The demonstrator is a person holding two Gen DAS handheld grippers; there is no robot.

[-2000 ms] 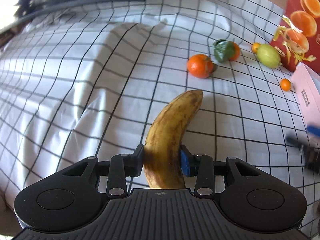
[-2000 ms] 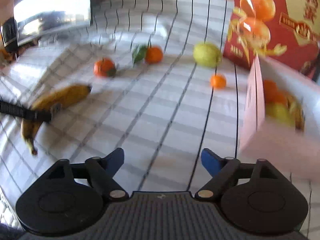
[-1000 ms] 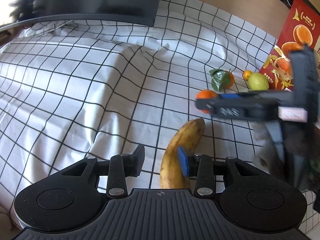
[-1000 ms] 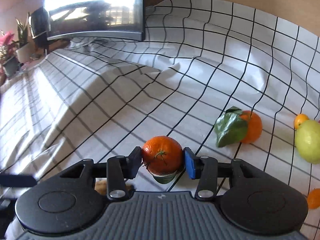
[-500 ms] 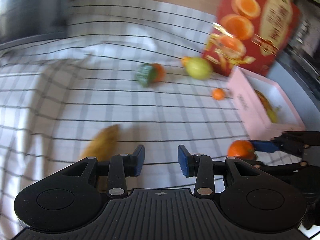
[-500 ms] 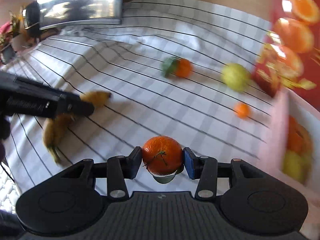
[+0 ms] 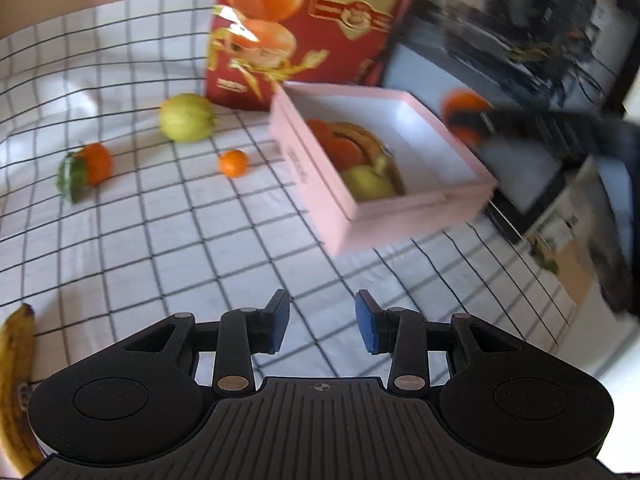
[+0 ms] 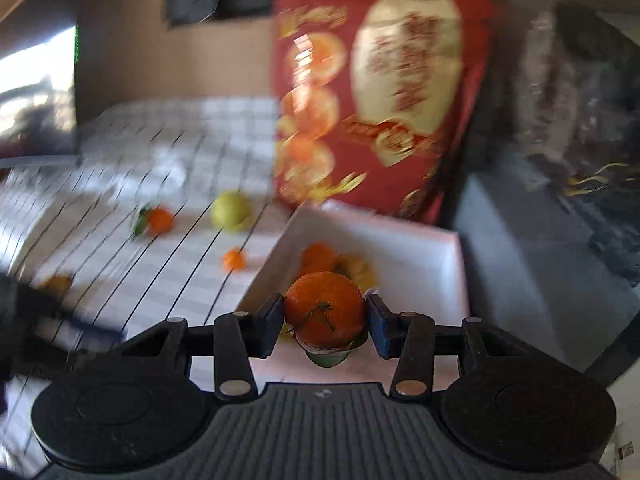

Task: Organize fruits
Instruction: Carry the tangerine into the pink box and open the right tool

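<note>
My right gripper [image 8: 325, 322] is shut on an orange [image 8: 325, 309] with a green leaf under it, held over the near corner of the pink box [image 8: 460, 280]. In the left wrist view that orange [image 7: 464, 106] shows blurred beyond the pink box [image 7: 316, 196], which holds oranges, a green fruit and something yellow. My left gripper [image 7: 322, 322] stands open over the checked cloth with nothing between its fingers. A spotted banana [image 7: 14, 376] lies at the far left edge. A leafy orange [image 7: 90, 166], a green fruit [image 7: 187, 117] and a small orange [image 7: 233, 163] lie on the cloth.
A tall red carton printed with oranges [image 7: 304, 20] stands behind the pink box. To the right the cloth ends at a dark grey surface [image 8: 540, 280] with dark clutter behind it. The white checked cloth [image 7: 160, 248] stretches left and toward me.
My right gripper has carried the orange rightward and up from mid-cloth to above the pink box. My left gripper, empty, swung right away from the banana, which now sits at the frame's left edge.
</note>
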